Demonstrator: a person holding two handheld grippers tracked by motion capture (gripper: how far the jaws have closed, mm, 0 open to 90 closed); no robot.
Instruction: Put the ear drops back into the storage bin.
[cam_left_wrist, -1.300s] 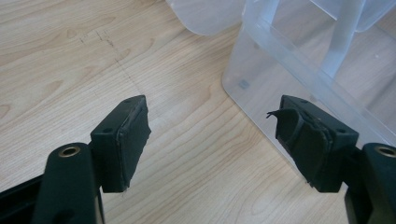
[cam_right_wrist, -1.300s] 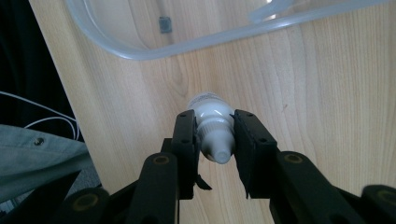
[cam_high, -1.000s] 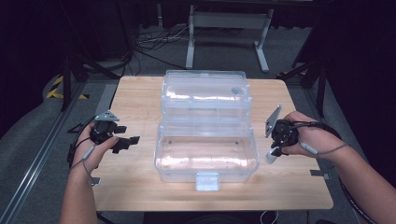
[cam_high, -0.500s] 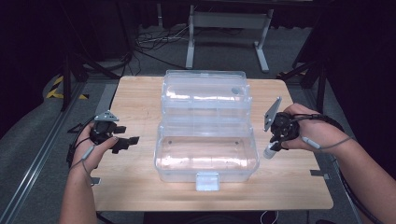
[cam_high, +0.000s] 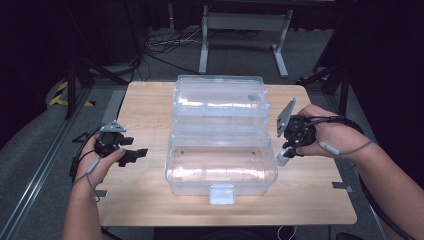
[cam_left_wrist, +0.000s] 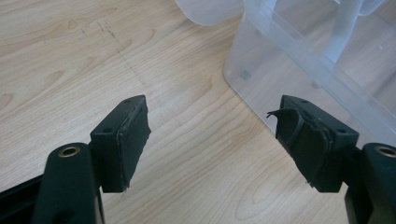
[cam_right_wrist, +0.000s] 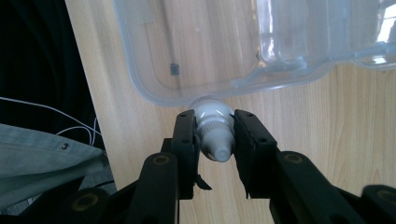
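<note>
Since 1 second ago the right gripper (cam_high: 286, 152) has risen, its jaws clamped on a small white plastic dropper bottle (cam_right_wrist: 214, 129) just right of the clear plastic hinged box (cam_high: 222, 167); the left gripper (cam_left_wrist: 212, 140) gapes empty; the rounded bottle could slip and miss the box

White bottle (cam_right_wrist: 212, 128); clear box (cam_high: 220, 145); pale wood-grain table (cam_high: 145, 110); black grippers (cam_right_wrist: 212, 140) (cam_left_wrist: 210, 140); grey floor (cam_high: 40, 130).

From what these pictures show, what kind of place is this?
Probably a lab or studio set up for recording. A bare wooden table stands on grey floor before dark surroundings, with cables and a metal stand behind it. A person works there with handheld grippers.
</note>
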